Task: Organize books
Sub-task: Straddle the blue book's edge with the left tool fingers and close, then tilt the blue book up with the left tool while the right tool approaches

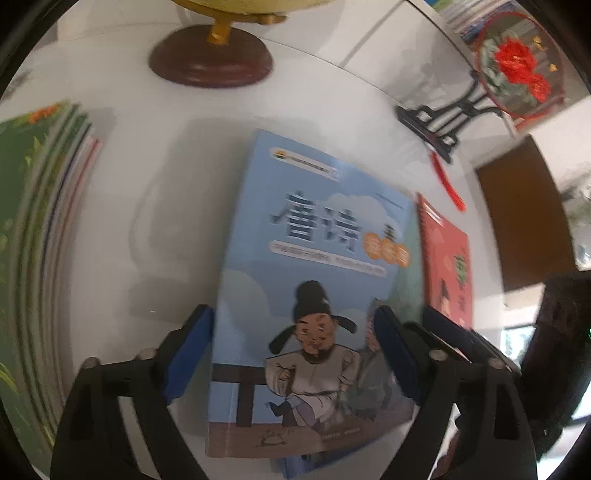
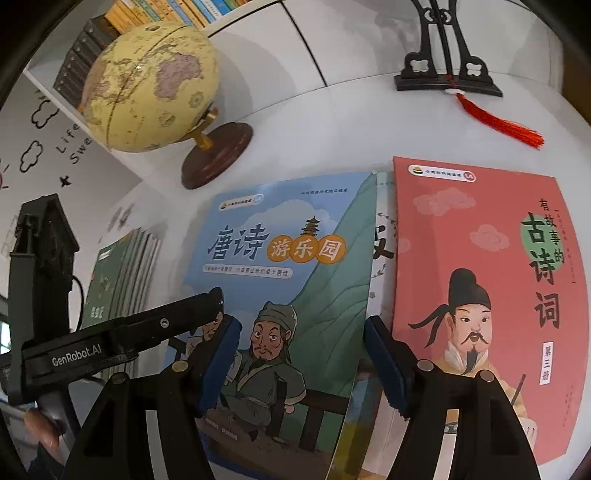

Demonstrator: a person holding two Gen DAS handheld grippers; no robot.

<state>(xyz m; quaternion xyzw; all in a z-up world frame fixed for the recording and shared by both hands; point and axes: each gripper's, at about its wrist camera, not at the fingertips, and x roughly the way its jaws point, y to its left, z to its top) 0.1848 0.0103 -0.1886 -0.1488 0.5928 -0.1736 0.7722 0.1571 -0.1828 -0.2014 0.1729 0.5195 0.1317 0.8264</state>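
I see my left claw (image 1: 293, 350) spread wide astride the blue poetry book (image 1: 314, 280) lying flat on the white surface (image 1: 155, 206), pads clear of it, my right claw (image 2: 301, 360) released above its right edge, the red book (image 2: 480, 280) at three o'clock.

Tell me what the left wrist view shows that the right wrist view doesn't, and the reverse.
Left wrist only: the round fan with red flowers on its stand.
Right wrist only: the globe's yellow ball, the shelf of books behind it, the whole red book's cover, a white book tucked between blue and red.
Both: the blue book, red book, green book stack, globe base, red tassel.
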